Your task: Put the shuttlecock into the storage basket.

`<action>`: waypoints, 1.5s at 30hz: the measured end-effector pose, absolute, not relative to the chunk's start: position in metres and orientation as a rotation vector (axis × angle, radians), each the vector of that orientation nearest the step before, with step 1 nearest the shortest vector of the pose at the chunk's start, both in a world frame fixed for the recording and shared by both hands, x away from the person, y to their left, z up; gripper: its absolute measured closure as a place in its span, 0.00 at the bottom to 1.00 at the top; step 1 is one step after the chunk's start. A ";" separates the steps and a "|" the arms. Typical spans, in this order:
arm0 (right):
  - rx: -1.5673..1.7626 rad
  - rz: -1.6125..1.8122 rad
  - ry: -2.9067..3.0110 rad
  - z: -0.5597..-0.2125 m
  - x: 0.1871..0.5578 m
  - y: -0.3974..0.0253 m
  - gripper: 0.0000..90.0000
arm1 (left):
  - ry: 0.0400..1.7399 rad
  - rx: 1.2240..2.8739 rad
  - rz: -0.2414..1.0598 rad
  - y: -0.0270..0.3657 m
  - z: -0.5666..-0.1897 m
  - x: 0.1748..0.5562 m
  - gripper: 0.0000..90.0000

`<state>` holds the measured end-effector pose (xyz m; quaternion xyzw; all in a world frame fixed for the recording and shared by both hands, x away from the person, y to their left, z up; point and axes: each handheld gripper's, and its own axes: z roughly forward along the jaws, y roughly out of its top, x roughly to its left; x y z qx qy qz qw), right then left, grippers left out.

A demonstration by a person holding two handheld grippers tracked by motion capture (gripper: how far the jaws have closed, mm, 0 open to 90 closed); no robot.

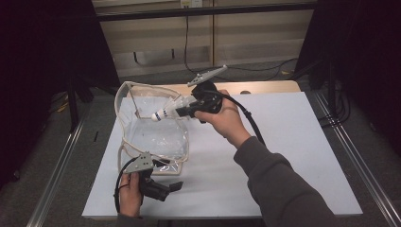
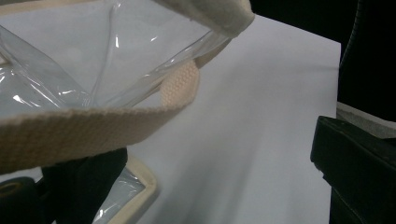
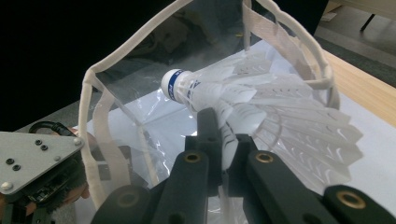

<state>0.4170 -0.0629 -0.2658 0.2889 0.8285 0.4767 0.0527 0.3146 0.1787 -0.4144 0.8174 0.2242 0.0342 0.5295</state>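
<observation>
A clear plastic bag (image 1: 156,139) with cream webbing trim stands on the white mat, its mouth open upward. My right gripper (image 1: 183,109) is shut on the feather skirt of a white shuttlecock (image 1: 165,113) with a blue band. It holds the shuttlecock at the bag's mouth, cork end pointing into the bag. In the right gripper view the shuttlecock (image 3: 243,93) sits between the jaws of that gripper (image 3: 224,140), in front of the bag's rim (image 3: 88,93). My left gripper (image 1: 172,186) rests low at the bag's near edge. Its jaws stand wide apart (image 2: 210,154), with a webbing strap (image 2: 70,130) crossing above the left jaw.
The white mat (image 1: 283,156) covers most of a wooden table (image 1: 265,87). A black cable (image 1: 250,120) trails from the right gripper across the mat. Metal rails (image 1: 61,161) run along the floor on both sides. The mat is open to the right of the bag.
</observation>
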 end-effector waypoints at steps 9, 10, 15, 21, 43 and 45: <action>0.886 1.454 2.517 -0.266 0.419 -0.059 0.98 | 0.540 1.944 0.083 0.178 -0.415 0.314 0.04; 0.883 1.451 2.518 -0.266 0.419 -0.058 0.98 | 0.539 1.947 0.082 0.178 -0.415 0.314 0.04; 0.864 1.448 2.530 -0.264 0.418 -0.052 0.98 | 0.540 1.944 0.083 0.178 -0.415 0.314 0.04; 0.857 1.454 2.540 -0.266 0.419 -0.046 0.98 | 0.536 1.950 0.082 0.179 -0.415 0.314 0.04; 0.852 1.449 2.551 -0.270 0.418 -0.021 0.98 | 0.536 1.953 0.078 0.179 -0.415 0.313 0.04; 0.854 1.448 2.553 -0.271 0.418 -0.018 0.98 | 0.535 1.953 0.077 0.179 -0.415 0.313 0.04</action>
